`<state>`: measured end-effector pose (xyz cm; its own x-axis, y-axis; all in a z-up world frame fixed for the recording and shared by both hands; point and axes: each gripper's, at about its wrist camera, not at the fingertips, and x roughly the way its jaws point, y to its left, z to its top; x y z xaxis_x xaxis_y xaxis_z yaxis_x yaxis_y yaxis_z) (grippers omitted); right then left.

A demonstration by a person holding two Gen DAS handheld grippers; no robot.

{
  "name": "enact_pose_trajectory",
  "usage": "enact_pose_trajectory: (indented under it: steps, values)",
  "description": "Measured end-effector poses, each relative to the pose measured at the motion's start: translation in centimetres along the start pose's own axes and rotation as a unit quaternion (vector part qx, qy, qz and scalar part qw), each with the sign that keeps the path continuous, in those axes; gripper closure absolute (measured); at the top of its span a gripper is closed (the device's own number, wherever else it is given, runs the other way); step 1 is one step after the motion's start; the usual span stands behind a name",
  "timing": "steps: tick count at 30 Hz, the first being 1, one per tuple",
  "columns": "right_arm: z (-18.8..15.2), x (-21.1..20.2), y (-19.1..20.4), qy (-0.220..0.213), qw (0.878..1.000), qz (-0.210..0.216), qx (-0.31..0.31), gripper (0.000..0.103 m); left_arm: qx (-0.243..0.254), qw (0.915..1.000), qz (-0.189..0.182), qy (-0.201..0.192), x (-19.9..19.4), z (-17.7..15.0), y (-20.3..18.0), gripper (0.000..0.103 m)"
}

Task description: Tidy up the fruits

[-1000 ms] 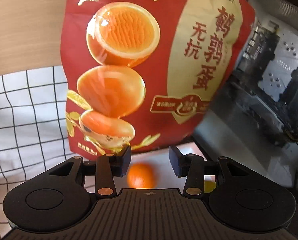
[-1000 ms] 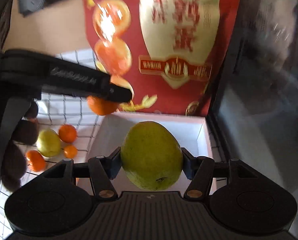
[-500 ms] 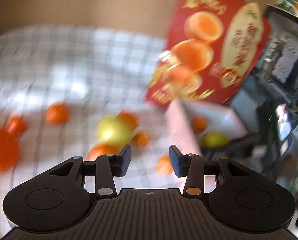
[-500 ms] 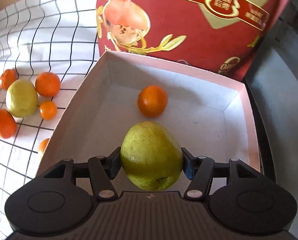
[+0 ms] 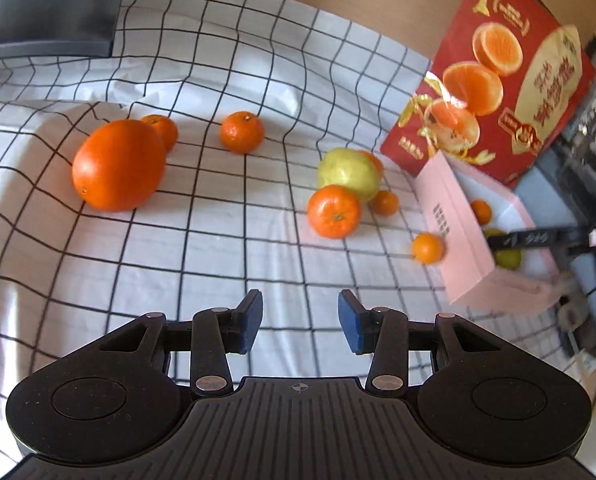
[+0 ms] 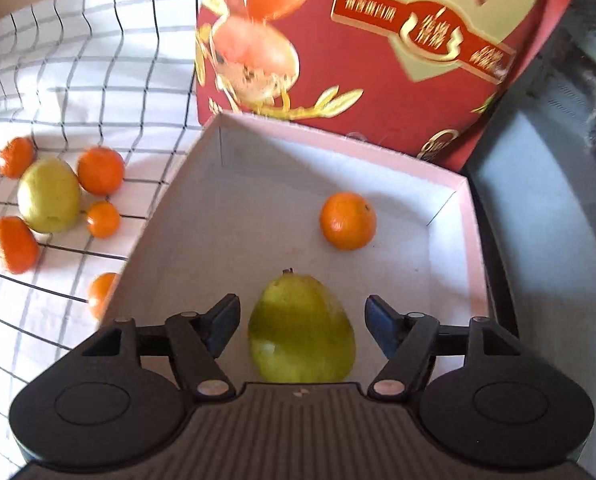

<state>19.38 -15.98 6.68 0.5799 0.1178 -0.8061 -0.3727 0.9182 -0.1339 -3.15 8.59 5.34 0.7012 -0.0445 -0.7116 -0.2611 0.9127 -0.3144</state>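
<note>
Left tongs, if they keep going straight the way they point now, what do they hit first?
Probably the bare checked cloth ahead of the open left tongs; the mandarin lies farther on, slightly right. Depth is uncertain.

We have bare cloth [image 5: 202,248] ahead of the left gripper [image 5: 300,322]; nothing lies between its jaws. Fruit blocks the cloth at 10 o'clock, a large orange [image 5: 119,165], and at 1 o'clock, a cluster around a pear [image 5: 348,174]. The box [image 6: 474,240] has free floor at its 11 o'clock side. A red bag [image 6: 378,48] walls off its 12 o'clock edge. A mandarin [image 6: 348,221] sits at 1 o'clock.
</note>
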Motion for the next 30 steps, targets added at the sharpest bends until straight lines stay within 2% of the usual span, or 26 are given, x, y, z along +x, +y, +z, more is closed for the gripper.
enact_pose_trajectory:
  steps: [6, 8, 13, 15, 18, 20, 24, 30]
  values:
    - [-1.0, -4.3, 1.7, -0.07, 0.997, -0.017, -0.016, 0.032, 0.012, 0.9998, -0.004, 0.012, -0.2, -0.6, 0.4, 0.057]
    - [-1.5, -5.7, 3.1, -0.093, 0.995, -0.011, -0.037, 0.031, 0.018, 0.9997, -0.006, 0.015, -0.4, -0.7, 0.5, 0.057]
    - [-2.2, -7.1, 8.5, -0.12, 0.987, 0.015, -0.108, 0.032, 0.027, 0.9995, -0.008, 0.011, -1.1, -0.9, 1.1, 0.057]
    - [-2.3, -6.9, 10.6, -0.127, 0.984, 0.025, -0.126, 0.038, 0.027, 0.9995, -0.01, 0.007, -1.6, -1.0, 1.6, 0.057]
    - [-1.6, -5.9, 13.4, -0.109, 0.983, 0.075, -0.123, 0.038, 0.026, 0.9996, -0.009, 0.005, -2.3, -1.3, 2.5, 0.057]
    - [-1.1, -4.8, 15.4, -0.096, 0.984, 0.093, -0.114, 0.038, 0.022, 0.9997, -0.006, 0.003, -2.8, -1.5, 3.3, 0.057]
    - [-0.3, -3.0, 18.4, -0.076, 0.989, 0.099, -0.08, 0.03, 0.005, 0.9999, 0.01, -0.001, -3.7, -1.6, 5.2, 0.057]
    - [0.8, 0.3, 21.1, -0.035, 0.993, 0.108, -0.022, 0.03, -0.019, 0.9994, 0.03, -0.004, -4.6, -1.6, 7.5, 0.057]
